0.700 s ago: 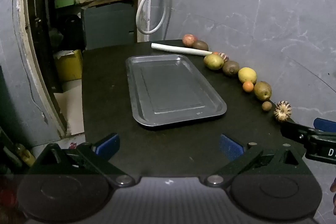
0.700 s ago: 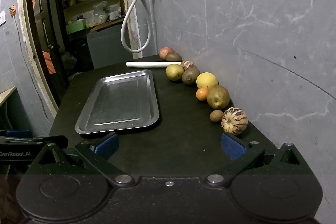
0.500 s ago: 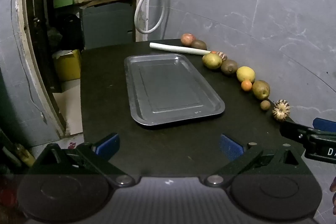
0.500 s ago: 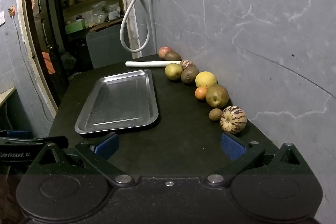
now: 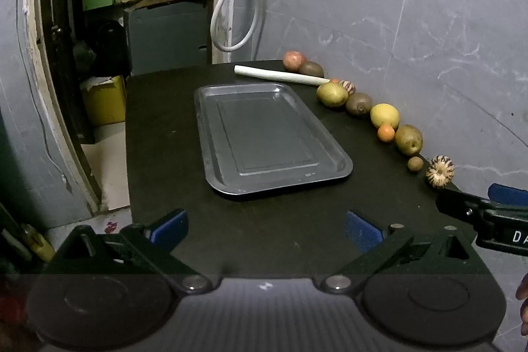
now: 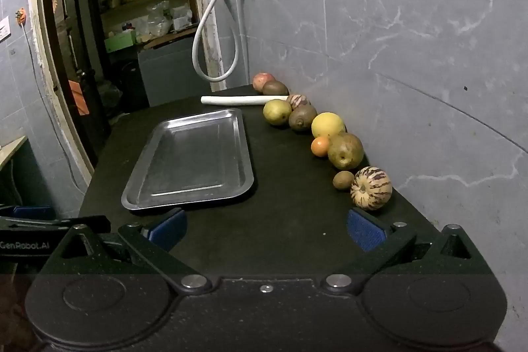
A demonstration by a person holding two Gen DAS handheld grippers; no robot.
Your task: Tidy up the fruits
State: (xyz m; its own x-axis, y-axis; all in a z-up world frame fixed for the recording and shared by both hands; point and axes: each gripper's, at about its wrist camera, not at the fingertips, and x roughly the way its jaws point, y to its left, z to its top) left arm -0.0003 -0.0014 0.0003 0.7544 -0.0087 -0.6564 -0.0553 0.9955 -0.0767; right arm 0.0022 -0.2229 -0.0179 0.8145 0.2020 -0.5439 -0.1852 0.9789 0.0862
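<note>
Both grippers — left gripper (image 5: 265,228), right gripper (image 6: 265,226) — gape empty (tray (image 6: 158,197) bare), fruits (image 6: 345,150) lining the wall.

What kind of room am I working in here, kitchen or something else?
Probably a utility or wash corner beside a storeroom, not a clear kitchen: grey marble-look wall tiles, a tap with a looped white hose, and cluttered shelves through the doorway. Fruit lines a black table beside a metal tray.

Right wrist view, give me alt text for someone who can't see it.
An empty metal tray sits on a black table, with a row of fruit along the wall to its right. The open right gripper frames the foreground.
</note>
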